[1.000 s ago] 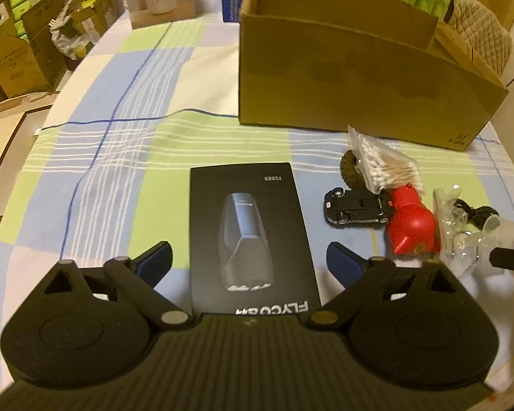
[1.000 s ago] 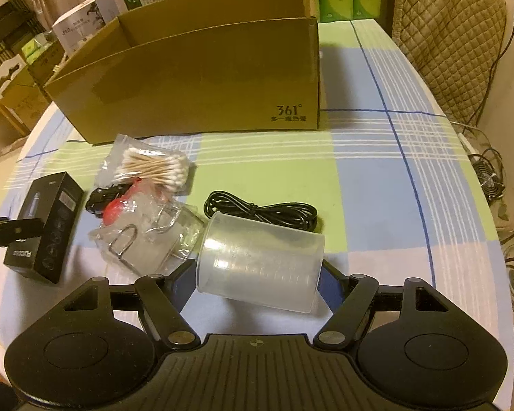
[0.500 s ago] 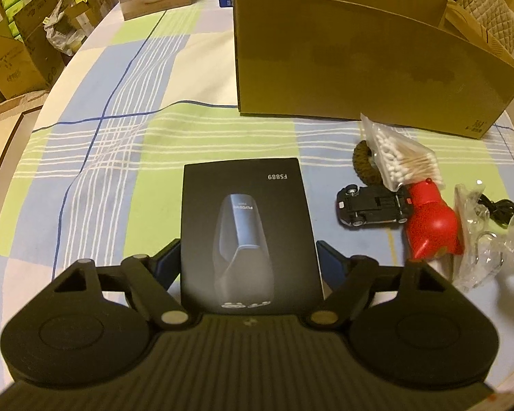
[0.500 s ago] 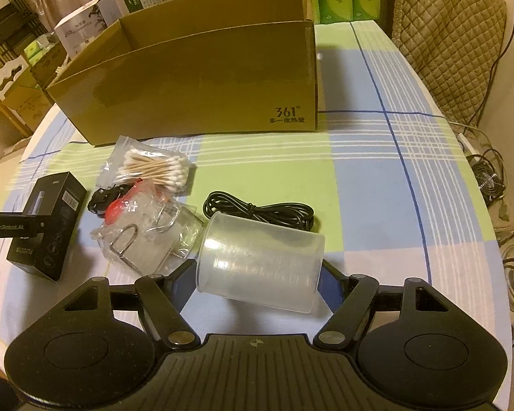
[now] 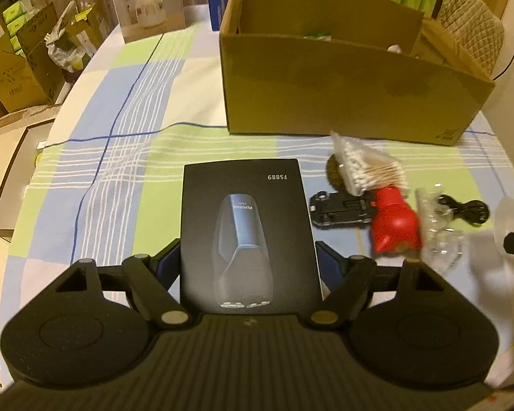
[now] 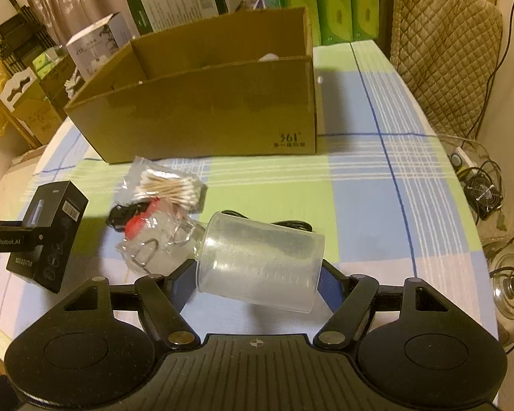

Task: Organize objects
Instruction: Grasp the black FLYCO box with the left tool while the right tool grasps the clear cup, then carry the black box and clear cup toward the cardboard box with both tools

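left wrist view: the left gripper (image 5: 248, 267) has its jaws just closed onto the black box (image 5: 246, 229); the right gripper (image 6: 257, 286) clamps the plastic cup (image 6: 258, 262). both are picked up over the counter's near edge; next, carry them above the cardboard box (image 6: 202, 120) wall and release inside.

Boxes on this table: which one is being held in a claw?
The black box, gripped between the left claw's fingers. The big cardboard box stands open behind it, untouched.
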`<state>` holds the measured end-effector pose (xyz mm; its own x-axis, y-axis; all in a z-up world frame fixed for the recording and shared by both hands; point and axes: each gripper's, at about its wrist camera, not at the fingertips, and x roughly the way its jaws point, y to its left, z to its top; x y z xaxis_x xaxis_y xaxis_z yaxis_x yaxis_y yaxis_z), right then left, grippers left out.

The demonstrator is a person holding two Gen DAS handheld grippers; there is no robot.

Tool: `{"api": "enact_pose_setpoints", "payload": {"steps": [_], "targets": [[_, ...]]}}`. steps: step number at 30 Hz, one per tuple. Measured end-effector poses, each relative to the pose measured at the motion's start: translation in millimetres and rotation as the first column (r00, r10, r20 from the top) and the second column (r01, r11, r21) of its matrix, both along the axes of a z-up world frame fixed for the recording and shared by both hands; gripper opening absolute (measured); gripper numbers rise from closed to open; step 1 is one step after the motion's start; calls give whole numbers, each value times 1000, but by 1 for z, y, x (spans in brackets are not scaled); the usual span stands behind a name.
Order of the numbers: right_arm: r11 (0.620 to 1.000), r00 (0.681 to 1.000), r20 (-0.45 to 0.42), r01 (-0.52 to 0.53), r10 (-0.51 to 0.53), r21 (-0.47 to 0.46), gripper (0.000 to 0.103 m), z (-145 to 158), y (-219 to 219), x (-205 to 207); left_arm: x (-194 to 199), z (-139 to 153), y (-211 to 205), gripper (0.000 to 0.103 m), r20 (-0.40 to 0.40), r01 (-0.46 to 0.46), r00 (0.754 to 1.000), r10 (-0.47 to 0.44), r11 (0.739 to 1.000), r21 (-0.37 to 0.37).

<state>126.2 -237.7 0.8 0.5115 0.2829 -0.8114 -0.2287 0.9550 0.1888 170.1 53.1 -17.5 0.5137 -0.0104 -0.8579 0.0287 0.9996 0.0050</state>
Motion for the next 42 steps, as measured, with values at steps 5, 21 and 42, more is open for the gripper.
{"api": "enact_pose_setpoints", "payload": {"steps": [5,21,42], "targets": [[1000,1000,24,1,-1,11,71,15,-2,-8,-17,18,-10,77,22,10,1000,-10,1000,-9],[999,996,87,1,-4,32,71,49,-11,-35,-57,56,-30,77,77,30,997,-28,999,-32],[999,994,112,-6,1,42,71,61,-21,-40,-61,82,-51,77,112,71,992,-65,996,-51]]}}
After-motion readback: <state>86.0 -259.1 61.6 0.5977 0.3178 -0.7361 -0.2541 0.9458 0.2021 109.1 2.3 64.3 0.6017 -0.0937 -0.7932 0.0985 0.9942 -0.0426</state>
